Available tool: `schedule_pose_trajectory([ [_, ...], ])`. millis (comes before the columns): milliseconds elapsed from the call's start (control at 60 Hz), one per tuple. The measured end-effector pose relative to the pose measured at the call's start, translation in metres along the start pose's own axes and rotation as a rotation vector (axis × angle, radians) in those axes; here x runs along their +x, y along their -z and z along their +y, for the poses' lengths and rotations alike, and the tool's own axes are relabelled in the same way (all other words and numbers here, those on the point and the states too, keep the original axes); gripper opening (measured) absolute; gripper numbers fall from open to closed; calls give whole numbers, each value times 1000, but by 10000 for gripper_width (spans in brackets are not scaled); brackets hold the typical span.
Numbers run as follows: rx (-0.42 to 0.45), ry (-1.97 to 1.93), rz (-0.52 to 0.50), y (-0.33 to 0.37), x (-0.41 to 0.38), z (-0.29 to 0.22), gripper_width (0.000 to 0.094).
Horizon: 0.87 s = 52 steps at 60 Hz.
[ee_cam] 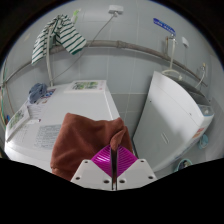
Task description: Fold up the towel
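A reddish-brown towel [82, 140] hangs draped from my gripper [114, 152], above a white counter [40, 135]. The two fingers with magenta pads [103, 158] are pressed together, pinching an edge of the towel between them. The cloth rises to a peak near the fingertips and falls away to the left and down, partly resting on the counter. The lower part of the towel is hidden behind the fingers.
A striped green and white cloth [58, 35] hangs on the wall behind. A white appliance [178, 115] stands to the right. A white box-like unit [85, 95] sits at the back of the counter, with small items [40, 92] on its left.
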<state>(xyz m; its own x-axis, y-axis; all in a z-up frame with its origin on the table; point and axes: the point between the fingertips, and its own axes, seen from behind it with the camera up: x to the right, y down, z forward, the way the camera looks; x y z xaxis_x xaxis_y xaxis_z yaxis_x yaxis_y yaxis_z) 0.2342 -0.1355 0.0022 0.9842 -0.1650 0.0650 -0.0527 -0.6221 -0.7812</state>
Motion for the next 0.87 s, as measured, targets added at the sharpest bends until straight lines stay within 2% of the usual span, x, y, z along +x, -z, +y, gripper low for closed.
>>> schedule_pose_trajectory([
  [150,13,43,67,2,2,1,39],
  [183,7,54,85,4,3,1,72],
  [200,2,55,91,5,3,1,112],
  [233,6,49,95,12,1,-2,271],
  [250,16,37,99,18,1,-4,311],
  [350,82,-62,103,60,-2,-11,828],
  [367,90,-73,96,68,-5,-10,866],
  [417,109,-94,96,94,-9,-5,821],
  [500,121,-94,123,138,-16,12,831],
  [717,95,-87,52,233,-62,66,844],
  [867,95,-107,6,263,-77,84,842],
])
